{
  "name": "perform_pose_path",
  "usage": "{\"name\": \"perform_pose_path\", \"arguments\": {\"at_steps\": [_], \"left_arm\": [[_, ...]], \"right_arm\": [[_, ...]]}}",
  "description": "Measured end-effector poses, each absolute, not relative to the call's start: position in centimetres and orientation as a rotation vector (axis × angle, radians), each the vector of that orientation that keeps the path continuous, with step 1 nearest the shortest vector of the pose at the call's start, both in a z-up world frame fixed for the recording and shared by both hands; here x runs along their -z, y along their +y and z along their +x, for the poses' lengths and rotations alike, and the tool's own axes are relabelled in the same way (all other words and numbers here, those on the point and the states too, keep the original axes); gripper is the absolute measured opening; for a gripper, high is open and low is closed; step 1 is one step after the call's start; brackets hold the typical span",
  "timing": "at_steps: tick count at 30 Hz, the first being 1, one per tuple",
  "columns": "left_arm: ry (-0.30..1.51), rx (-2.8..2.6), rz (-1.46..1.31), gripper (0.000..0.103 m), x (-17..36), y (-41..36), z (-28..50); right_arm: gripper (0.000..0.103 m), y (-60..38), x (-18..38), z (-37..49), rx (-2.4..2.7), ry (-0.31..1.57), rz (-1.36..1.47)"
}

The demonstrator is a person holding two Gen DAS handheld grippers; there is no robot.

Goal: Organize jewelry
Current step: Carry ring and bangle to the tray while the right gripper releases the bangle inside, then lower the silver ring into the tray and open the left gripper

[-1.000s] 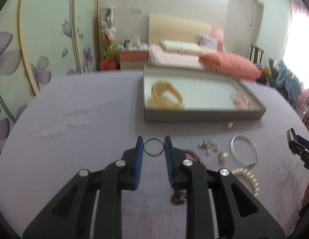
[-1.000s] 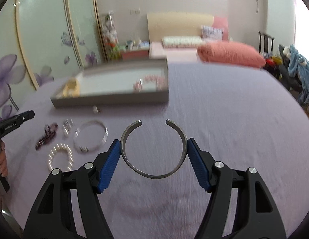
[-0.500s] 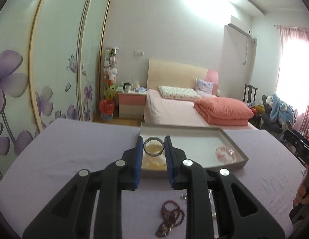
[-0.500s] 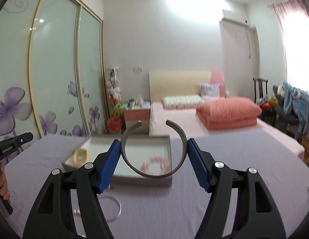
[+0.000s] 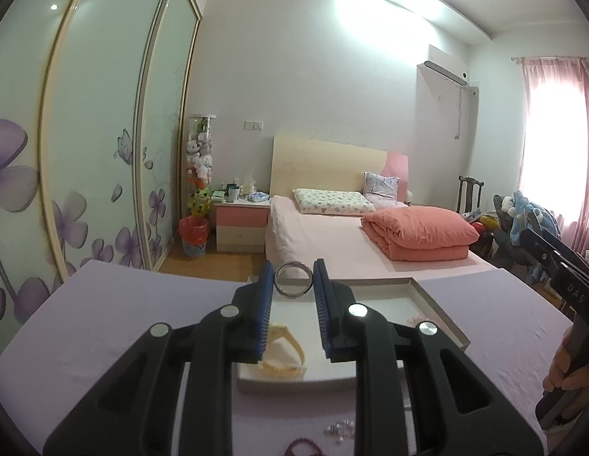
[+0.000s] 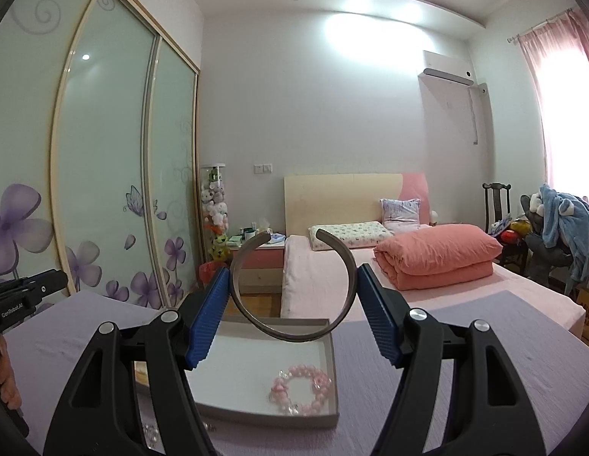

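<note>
- Left wrist view: the left gripper [image 5: 293, 289] is closed to a narrow gap on a small silver ring [image 5: 293, 285], pinched upright between its blue pads [image 5: 265, 313] at their tips.
- The ring hangs in the air above the far part of the tray [image 5: 442, 313], not touching it.
- In the tray's near left part lies a cream watch [image 5: 285, 355], partly hidden by the gripper; a pink bracelet [image 5: 418, 319] lies at its right side.
- The tray sits on a lilac table [image 5: 104, 323]. On the near edge of the table lie small silver pieces [image 5: 340, 427] and a dark bead strand [image 5: 304, 447].
- The other gripper [image 5: 560, 285] shows at the right edge, held by a hand [image 5: 564, 376].
- Right wrist view: the right gripper [image 6: 293, 304] stands wide, its blue pads [image 6: 207, 323] pressing the two sides of an open silver cuff [image 6: 292, 285], gap pointing away.
- The cuff is held over the tray's far rim [image 6: 271, 321], clear of it.
- The pink bracelet [image 6: 300, 389] lies in the tray's near right corner.
- The left gripper's tip [image 6: 24, 296] shows at the left edge.
</note>
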State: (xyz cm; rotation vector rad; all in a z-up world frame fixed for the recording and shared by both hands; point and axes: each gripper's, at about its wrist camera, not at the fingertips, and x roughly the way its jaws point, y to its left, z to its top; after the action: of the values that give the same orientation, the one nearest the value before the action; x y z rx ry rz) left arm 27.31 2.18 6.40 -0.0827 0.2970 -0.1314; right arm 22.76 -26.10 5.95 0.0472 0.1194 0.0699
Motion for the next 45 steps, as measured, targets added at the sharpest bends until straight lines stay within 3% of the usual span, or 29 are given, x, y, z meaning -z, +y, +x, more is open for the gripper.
{"name": "perform_pose_path", "arguments": {"at_steps": [28,45], "left_arm": [[0.376,0.147,-0.061,0.022,-0.3,-0.3,36.3],[0.385,0.147,-0.056,0.025,1.0,-0.9,37.3]], "right_arm": [[0.068,-23.5,0.7,31.4,-0.099,0.338,0.043],[0.071,-22.0,0.7,31.5,-0.138,0.344,0.003]]}}
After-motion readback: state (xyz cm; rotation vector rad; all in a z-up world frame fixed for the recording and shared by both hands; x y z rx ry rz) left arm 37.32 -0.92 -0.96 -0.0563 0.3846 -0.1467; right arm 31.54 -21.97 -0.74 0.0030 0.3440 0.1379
